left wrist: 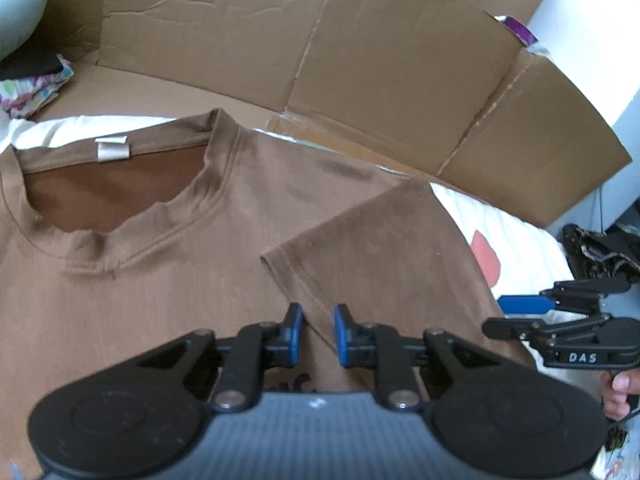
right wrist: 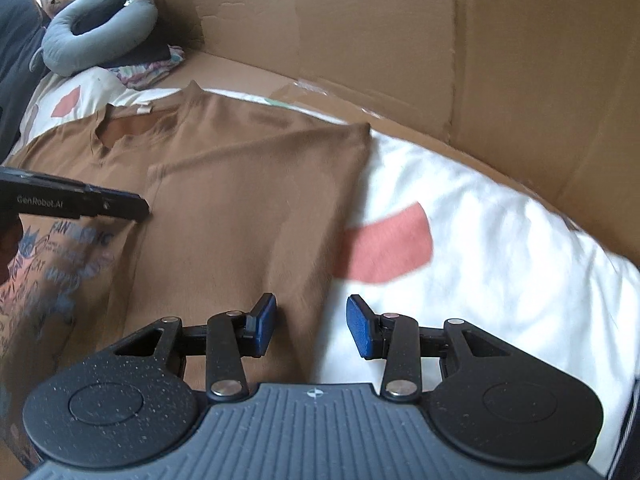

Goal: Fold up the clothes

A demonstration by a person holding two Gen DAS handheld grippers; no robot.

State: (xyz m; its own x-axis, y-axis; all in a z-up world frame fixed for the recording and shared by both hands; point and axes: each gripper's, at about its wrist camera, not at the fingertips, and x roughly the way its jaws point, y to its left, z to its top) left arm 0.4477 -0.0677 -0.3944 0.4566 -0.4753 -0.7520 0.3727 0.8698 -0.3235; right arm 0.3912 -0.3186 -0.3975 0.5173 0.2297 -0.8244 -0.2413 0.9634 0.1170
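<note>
A brown T-shirt (left wrist: 168,280) lies flat on white bedding, collar and white label toward the far left. Its right side and sleeve (left wrist: 372,248) are folded inward over the body. My left gripper (left wrist: 318,332) hovers over the folded flap's edge, its blue pads a narrow gap apart with nothing pinched. In the right wrist view the T-shirt (right wrist: 240,200) has a printed front at the lower left. My right gripper (right wrist: 314,324) stands open above the shirt's right edge, one pad over cloth and one over bedding. The left gripper (right wrist: 142,210) reaches in from the left, and the right gripper (left wrist: 496,316) shows at the right, held by a hand.
Cardboard walls (left wrist: 360,60) ring the far side of the bed. The white bedding (right wrist: 500,240) has coral patches. A grey neck pillow (right wrist: 96,32) and a pile of patterned clothes (right wrist: 148,70) lie at the far left. A dark bag (left wrist: 600,248) sits off the bed's right.
</note>
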